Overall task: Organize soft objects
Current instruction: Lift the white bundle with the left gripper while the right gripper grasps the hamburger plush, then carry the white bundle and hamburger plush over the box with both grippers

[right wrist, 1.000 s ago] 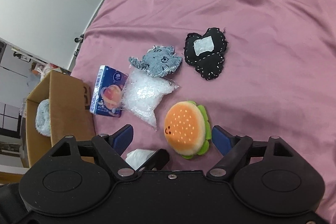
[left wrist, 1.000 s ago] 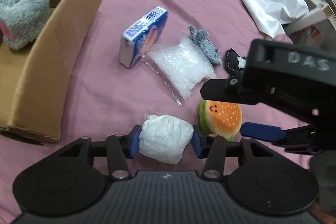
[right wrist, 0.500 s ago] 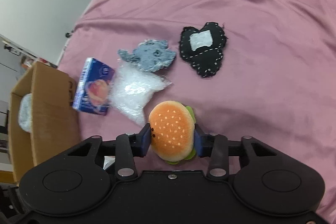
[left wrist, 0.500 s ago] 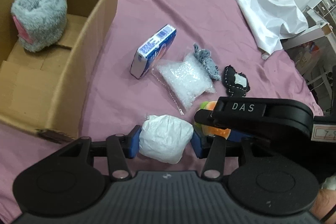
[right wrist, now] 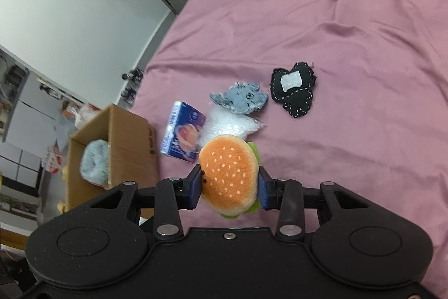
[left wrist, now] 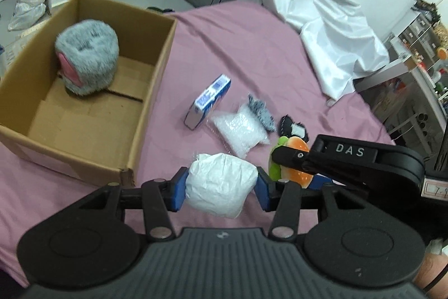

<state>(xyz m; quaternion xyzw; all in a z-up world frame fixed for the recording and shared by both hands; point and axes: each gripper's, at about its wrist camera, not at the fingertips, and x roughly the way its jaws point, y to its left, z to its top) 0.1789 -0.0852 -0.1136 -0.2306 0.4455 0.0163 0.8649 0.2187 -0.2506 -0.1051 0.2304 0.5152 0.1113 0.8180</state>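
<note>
Left wrist view is showing the left gripper (left wrist: pixel 221 188) pinching a white wrapped bundle (left wrist: pixel 219 185) between its blue pads, held above the pink bedcover (left wrist: pixel 224 52) just off the near corner of the cardboard box (left wrist: pixel 152 91). A grey furry plush (left wrist: pixel 86 65) is sitting in the box toward its far end. The right gripper (right wrist: pixel 229 184) is squeezing the burger plush (right wrist: pixel 228 175) at its sides, also lifted off the cover. A blue tissue pack (right wrist: pixel 183 135), clear bead bag (right wrist: pixel 232 125), denim patch (right wrist: pixel 239 101) and black felt piece (right wrist: pixel 294 91) are lying mid-cover, still to be sorted. Judging by this, both loads are heading to the box: carrying them above the wall, keeping the squeeze gentle but firm, and releasing over bare floor beside the plush seems best.
</note>
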